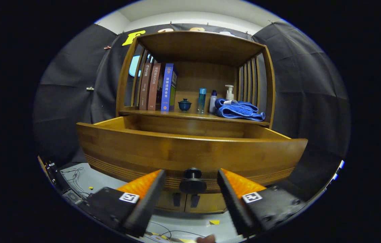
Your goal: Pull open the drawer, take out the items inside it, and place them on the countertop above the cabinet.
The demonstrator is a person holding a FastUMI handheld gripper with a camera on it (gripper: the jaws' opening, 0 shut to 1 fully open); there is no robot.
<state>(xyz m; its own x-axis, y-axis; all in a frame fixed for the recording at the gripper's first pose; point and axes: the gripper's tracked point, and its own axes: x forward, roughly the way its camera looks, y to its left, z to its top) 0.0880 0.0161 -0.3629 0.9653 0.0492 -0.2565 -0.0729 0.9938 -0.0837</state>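
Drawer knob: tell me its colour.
Black; the knob shows best in the gripper view, between the open gripper fingers.

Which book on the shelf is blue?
The blue book is the one nearest the little teapot; the other two books beside it are brown. The gripper has its jaws open around the drawer knob.

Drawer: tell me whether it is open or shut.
Open. The drawer juts well forward of the cabinet, its side walls exposed. The gripper is open, its fingers flanking the knob without touching it.
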